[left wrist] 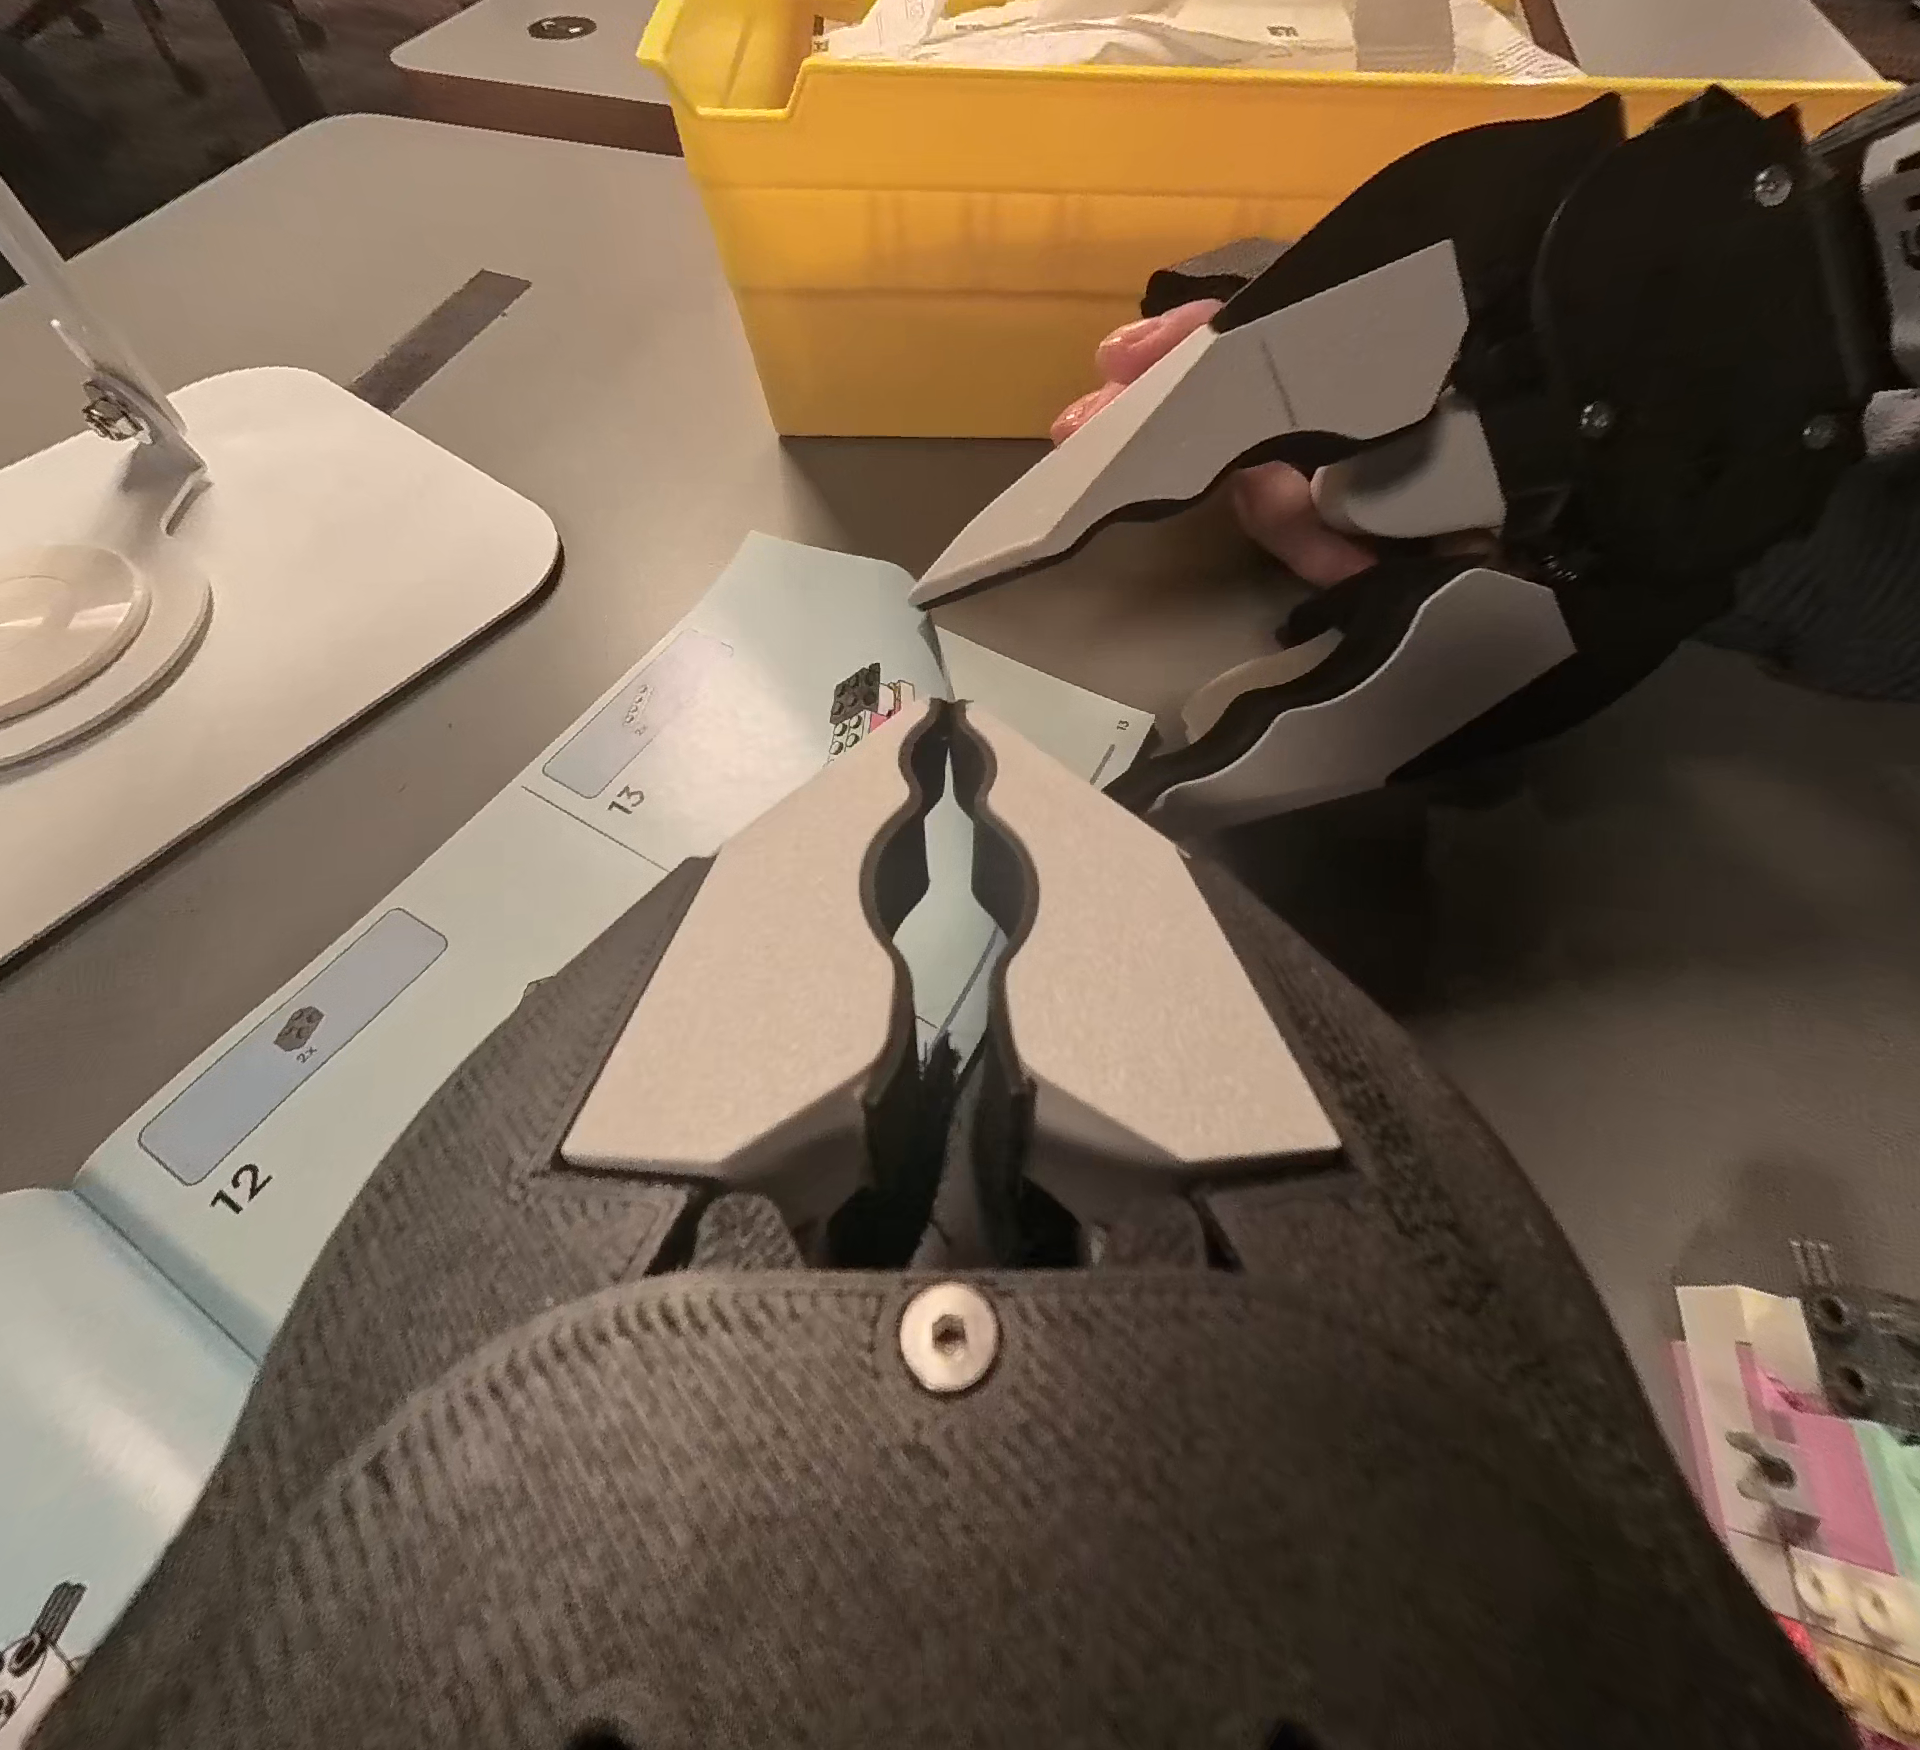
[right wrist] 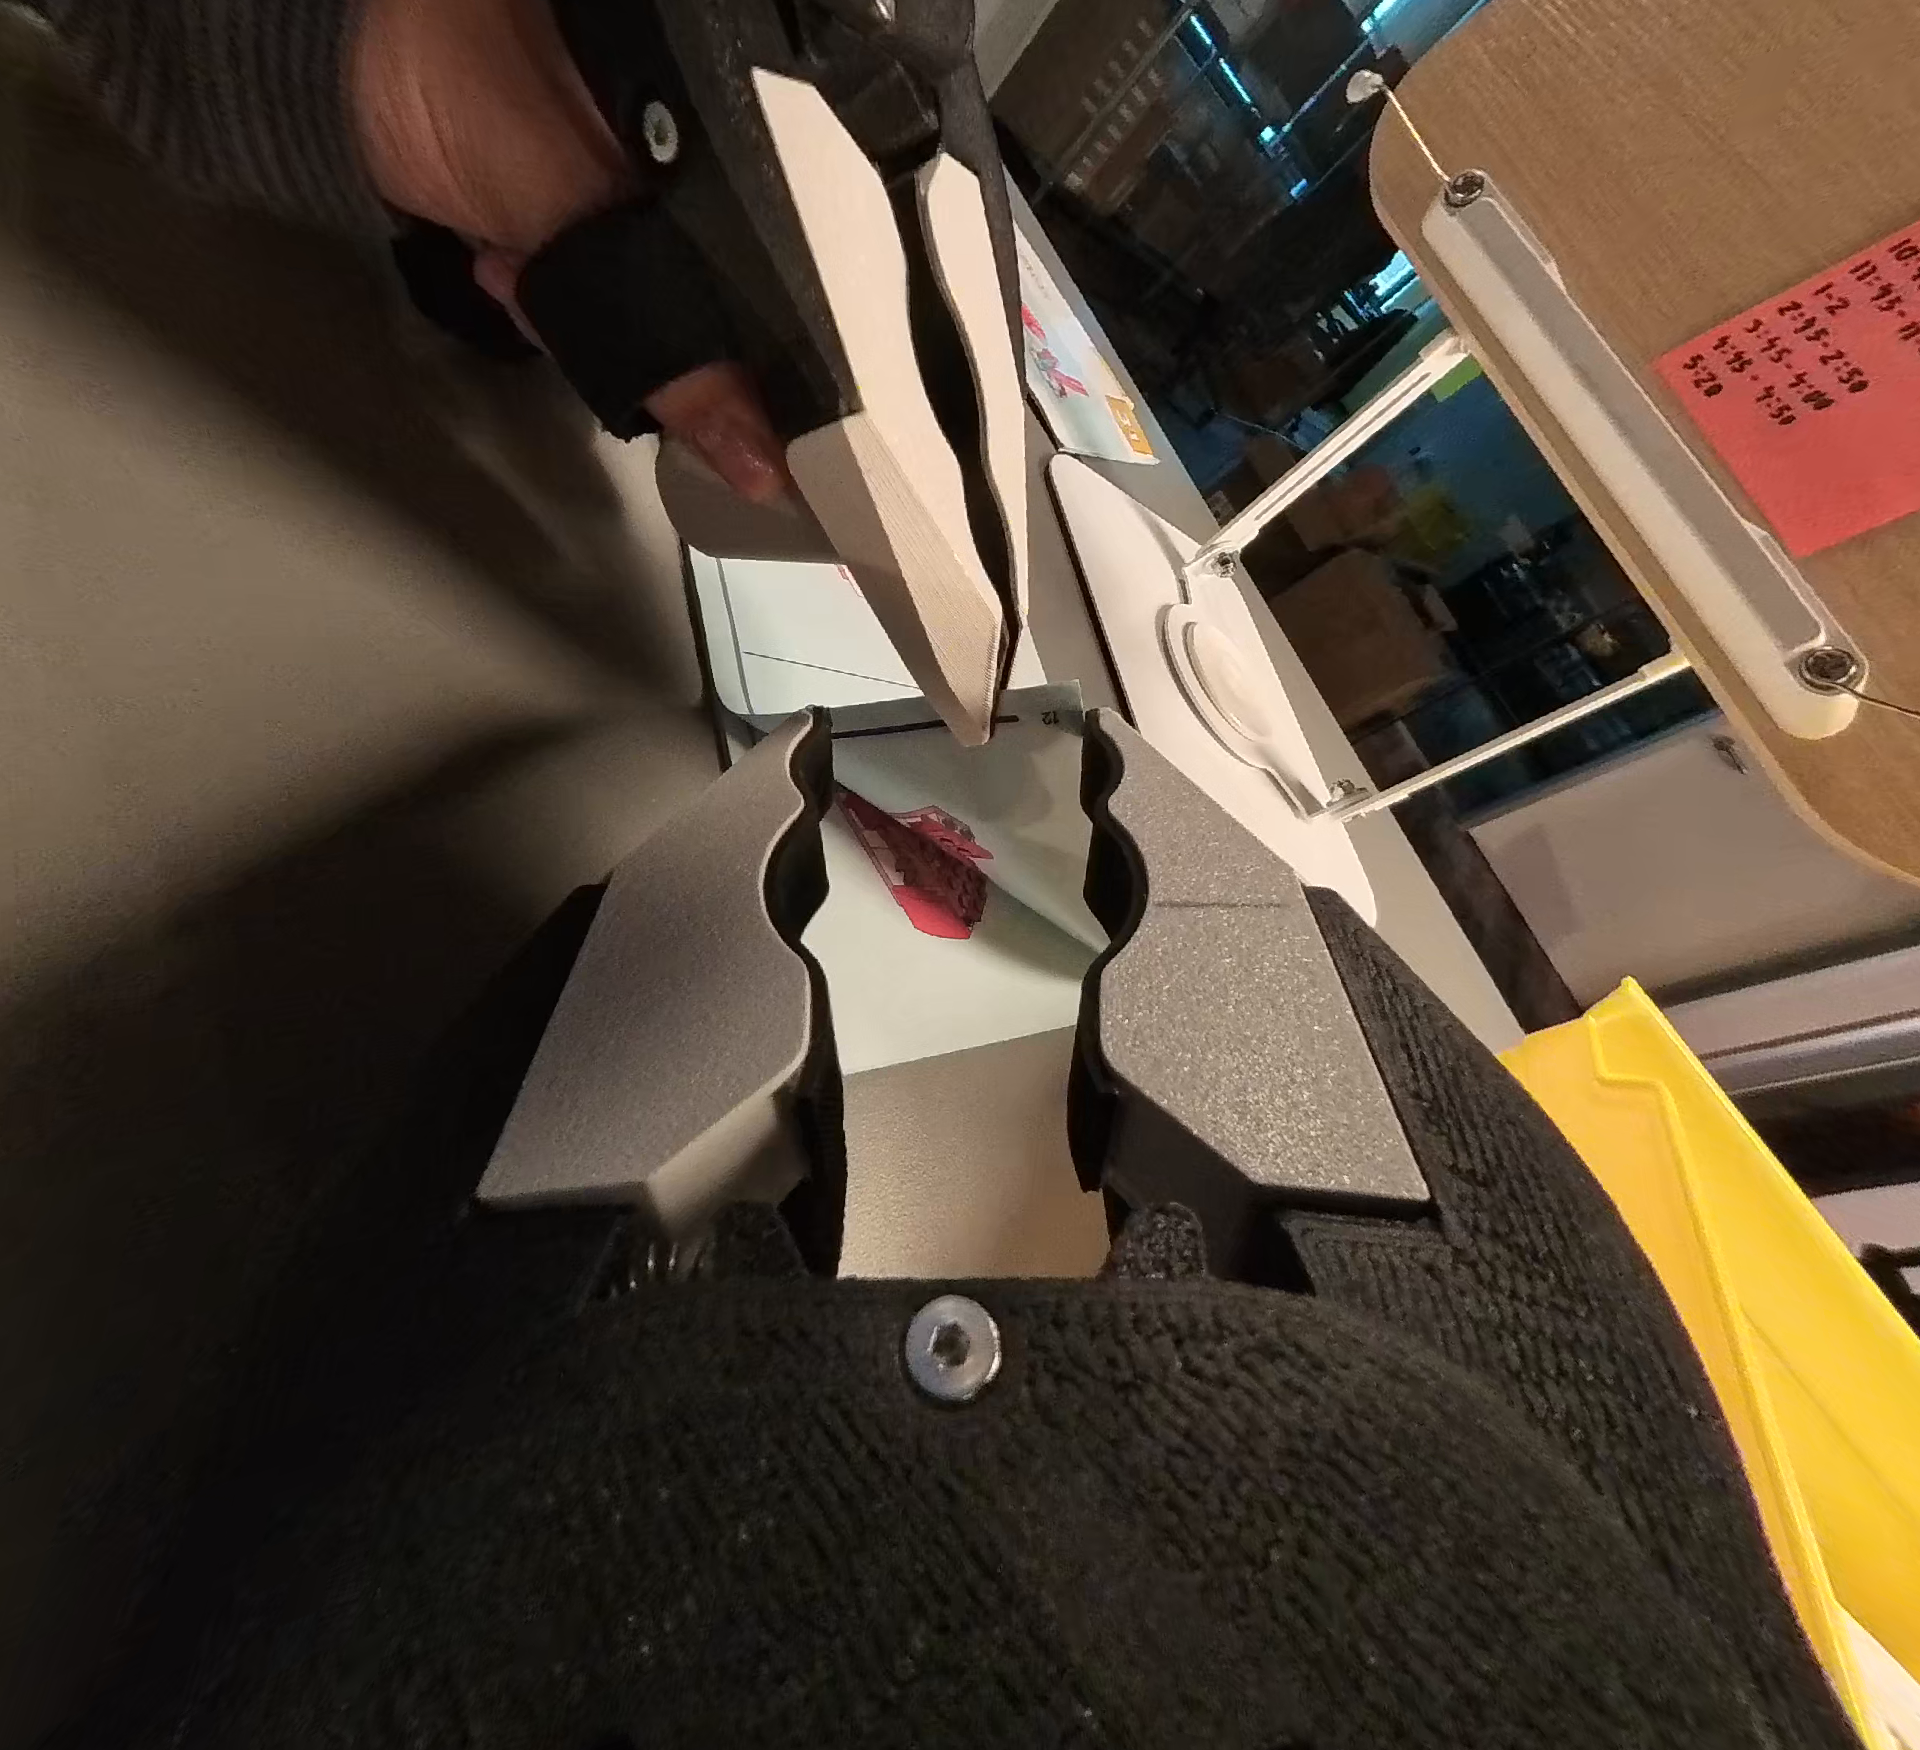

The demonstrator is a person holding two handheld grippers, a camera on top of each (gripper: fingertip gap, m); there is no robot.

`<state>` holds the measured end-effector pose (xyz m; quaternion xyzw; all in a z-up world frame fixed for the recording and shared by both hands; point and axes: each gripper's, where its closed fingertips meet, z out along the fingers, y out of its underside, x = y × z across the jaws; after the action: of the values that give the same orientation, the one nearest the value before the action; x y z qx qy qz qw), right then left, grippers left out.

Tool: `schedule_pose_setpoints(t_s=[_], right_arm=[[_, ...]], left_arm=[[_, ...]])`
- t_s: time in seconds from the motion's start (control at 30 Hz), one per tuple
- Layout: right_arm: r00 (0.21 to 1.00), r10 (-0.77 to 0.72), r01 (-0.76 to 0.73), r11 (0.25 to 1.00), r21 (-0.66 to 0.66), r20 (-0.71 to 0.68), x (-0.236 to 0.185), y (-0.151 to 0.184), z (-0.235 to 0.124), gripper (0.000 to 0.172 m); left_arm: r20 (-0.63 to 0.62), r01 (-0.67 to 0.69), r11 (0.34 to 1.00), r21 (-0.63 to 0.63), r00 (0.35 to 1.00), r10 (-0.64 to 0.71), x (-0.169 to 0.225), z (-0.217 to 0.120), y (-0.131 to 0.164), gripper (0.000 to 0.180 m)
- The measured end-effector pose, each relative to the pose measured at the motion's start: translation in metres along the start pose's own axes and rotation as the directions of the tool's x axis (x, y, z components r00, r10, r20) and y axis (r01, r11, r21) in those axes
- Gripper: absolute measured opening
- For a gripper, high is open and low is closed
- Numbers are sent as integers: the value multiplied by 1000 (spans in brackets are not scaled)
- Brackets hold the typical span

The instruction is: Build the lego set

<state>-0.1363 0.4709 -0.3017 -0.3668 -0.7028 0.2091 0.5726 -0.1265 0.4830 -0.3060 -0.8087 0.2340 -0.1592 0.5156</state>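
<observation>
A light blue instruction booklet (left wrist: 623, 817) lies open on the grey table (left wrist: 582, 412). My left gripper (left wrist: 951, 711) is shut on the edge of one page and holds it lifted off the booklet. In the right wrist view the left gripper (right wrist: 982, 729) comes down from above and pinches the top edge of that lifted page (right wrist: 935, 973). My right gripper (right wrist: 956, 724) is open, with the lifted page between its fingers but not pressed. In the left wrist view the right gripper (left wrist: 1016, 690) comes in from the right, and its upper fingertip (left wrist: 935, 583) is close to the page's far corner.
A yellow bin (left wrist: 935, 246) with white bags stands behind the booklet; it also shows in the right wrist view (right wrist: 1714, 1285). A white stand base (left wrist: 260, 537) lies to the left. A pastel brick build (left wrist: 1808, 1451) sits at the near right. A wooden board (right wrist: 1662, 90) hangs above.
</observation>
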Motion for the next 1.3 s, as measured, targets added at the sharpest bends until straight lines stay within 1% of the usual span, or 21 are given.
schedule_pose_setpoints(t_s=[0.5, 1.07, 1.3], right_arm=[[1000, -24, 24, 1000, 6, -10, 1, -2, -1, 45], [998, -51, 51, 998, 21, -26, 2, -5, -3, 36], [997, -67, 68, 997, 30, -28, 1, -6, -3, 33]], left_arm=[[-9, 30, 1000, 6, 1000, -30, -1, -1, -1, 0], [-33, 95, 995, 3, 995, -95, -2, -2, 0, 0], [-26, 91, 996, -4, 996, -91, -2, -1, 1, 0]])
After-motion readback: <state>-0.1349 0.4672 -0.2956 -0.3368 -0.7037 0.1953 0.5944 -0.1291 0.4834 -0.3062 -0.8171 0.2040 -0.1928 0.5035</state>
